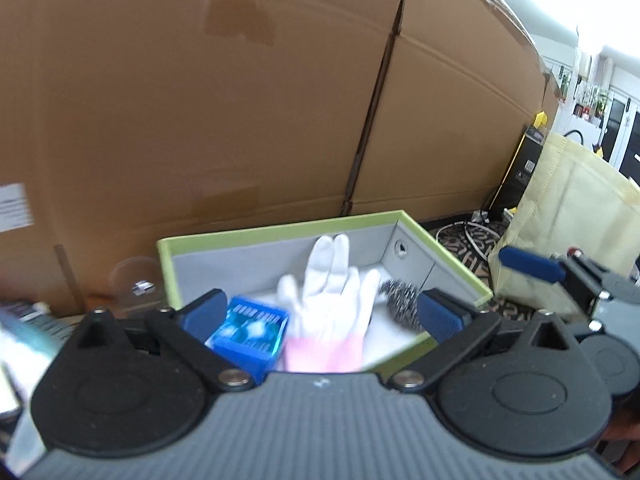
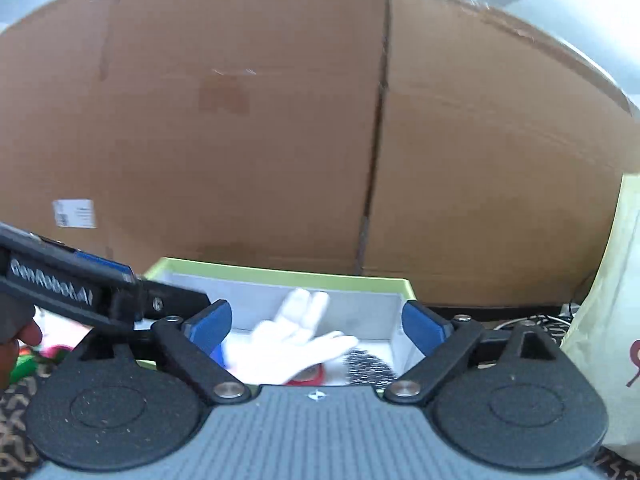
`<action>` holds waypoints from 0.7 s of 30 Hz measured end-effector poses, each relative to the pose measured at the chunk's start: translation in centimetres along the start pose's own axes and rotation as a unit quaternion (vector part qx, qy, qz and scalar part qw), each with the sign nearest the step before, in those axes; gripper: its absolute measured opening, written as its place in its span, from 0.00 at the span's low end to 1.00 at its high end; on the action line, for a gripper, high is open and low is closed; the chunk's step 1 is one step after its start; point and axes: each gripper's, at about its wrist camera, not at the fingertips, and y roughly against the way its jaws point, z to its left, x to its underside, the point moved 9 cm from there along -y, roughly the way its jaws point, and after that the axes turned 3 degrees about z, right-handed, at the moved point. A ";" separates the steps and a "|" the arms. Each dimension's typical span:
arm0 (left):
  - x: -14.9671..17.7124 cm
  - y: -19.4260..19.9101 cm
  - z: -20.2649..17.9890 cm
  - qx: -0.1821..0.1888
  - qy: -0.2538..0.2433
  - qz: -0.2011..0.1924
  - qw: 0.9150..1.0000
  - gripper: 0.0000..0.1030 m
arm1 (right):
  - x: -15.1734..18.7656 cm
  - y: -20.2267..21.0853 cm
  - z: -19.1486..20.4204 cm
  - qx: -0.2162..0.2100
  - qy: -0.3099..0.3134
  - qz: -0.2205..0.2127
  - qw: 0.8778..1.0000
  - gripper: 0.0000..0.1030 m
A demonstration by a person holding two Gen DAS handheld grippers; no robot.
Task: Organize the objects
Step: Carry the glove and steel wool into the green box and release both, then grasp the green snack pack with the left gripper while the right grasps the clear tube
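Note:
A green-rimmed box (image 1: 280, 230) with grey walls holds a white glove (image 1: 332, 300) with a pink cuff, a blue packet (image 1: 250, 330) on its left and a metal scrubber (image 1: 400, 300) on its right. My left gripper (image 1: 322, 316) hangs open over the box's near side, its pads clear of the glove. One blue pad (image 1: 528, 266) of the right gripper shows at the right. In the right wrist view my right gripper (image 2: 318, 324) is open over the same box (image 2: 280, 276). There the glove (image 2: 296, 344) is blurred, beside the scrubber (image 2: 368, 364).
Large cardboard boxes (image 1: 240, 100) form a wall just behind the green box. A cream fabric bag (image 1: 560, 208) stands at the right, with cables (image 1: 464, 236) on a patterned mat. A clear round lid (image 1: 132, 280) lies left of the box. A hand (image 2: 16, 344) shows at the left edge.

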 end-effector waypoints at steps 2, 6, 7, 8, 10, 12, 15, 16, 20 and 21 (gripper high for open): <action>0.8 2.3 0.9 -0.015 0.001 -0.006 1.000 1.00 | 0.0 1.7 1.6 -0.007 0.009 0.000 1.000 0.95; 2.8 6.8 3.4 -0.062 0.008 -0.014 0.998 1.00 | 0.6 3.7 4.4 -0.031 0.015 -0.006 0.999 0.95; 3.3 7.7 4.0 -0.075 0.009 -0.015 0.997 1.00 | 0.9 4.4 5.1 -0.038 0.014 -0.006 0.999 0.96; 3.8 8.6 4.6 -0.087 0.010 -0.018 0.996 1.00 | 1.3 4.3 5.5 -0.045 0.012 -0.004 0.999 0.96; 4.8 10.1 5.9 -0.104 0.022 -0.023 0.994 1.00 | 2.2 4.7 6.9 -0.058 0.008 0.004 0.998 0.96; 6.1 11.7 7.4 -0.112 0.041 -0.027 0.993 1.00 | 3.1 5.0 8.0 -0.067 0.005 0.013 0.998 0.96; 8.4 13.3 9.6 -0.136 0.059 -0.024 0.989 1.00 | 4.8 5.0 10.1 -0.089 -0.001 0.033 0.995 0.96; 9.2 13.6 10.3 -0.148 0.059 -0.022 0.987 1.00 | 5.4 4.8 10.7 -0.097 -0.005 0.041 0.994 0.96; 12.5 14.2 13.0 -0.182 0.057 0.003 0.982 1.00 | 8.0 4.3 13.3 -0.121 -0.014 0.079 0.989 0.96; 13.0 14.1 13.5 -0.182 0.060 0.009 0.981 1.00 | 8.5 4.0 13.7 -0.122 -0.014 0.088 0.989 0.96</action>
